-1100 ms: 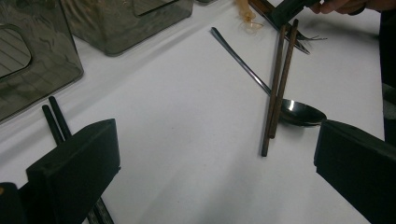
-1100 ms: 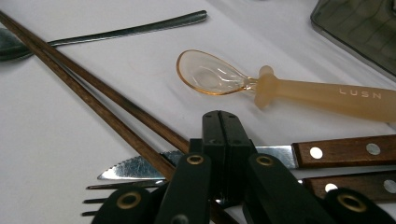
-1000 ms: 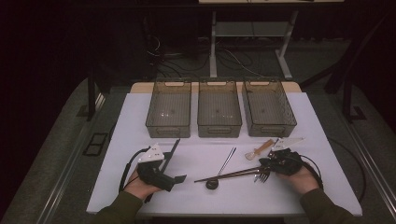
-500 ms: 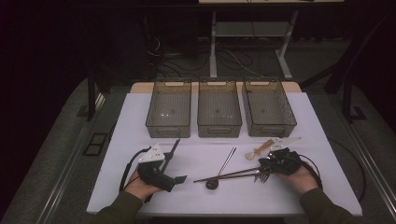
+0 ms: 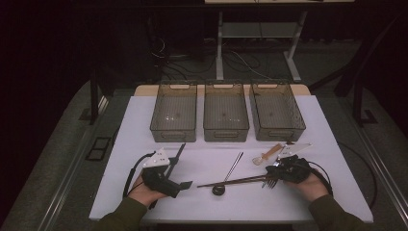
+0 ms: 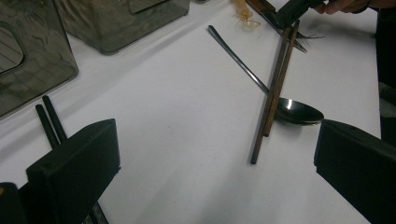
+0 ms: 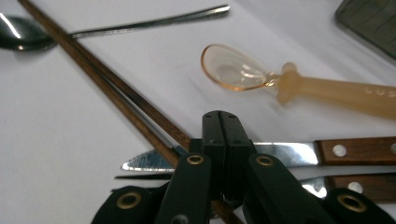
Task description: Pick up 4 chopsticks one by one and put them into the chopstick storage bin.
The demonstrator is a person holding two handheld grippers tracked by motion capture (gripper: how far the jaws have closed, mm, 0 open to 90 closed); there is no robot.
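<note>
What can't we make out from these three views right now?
- Right gripper, right gripper view: jaws shut over the brown chopsticks; its own body hides whether they are pinched.
- Knife, same view: handle cut off by the right edge.
- Fork, high view: too small and dark to separate from the gripper.
- Black chopsticks, left gripper view: the left gripper covers their lower part.

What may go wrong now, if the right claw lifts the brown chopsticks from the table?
The right claw is shut on the brown chopsticks near one end, so the long free part may swing or slip out. The chopsticks lie across the metal spoon, which could be dragged or flipped. The knife and fork lie right under the claw and might be knocked.
</note>
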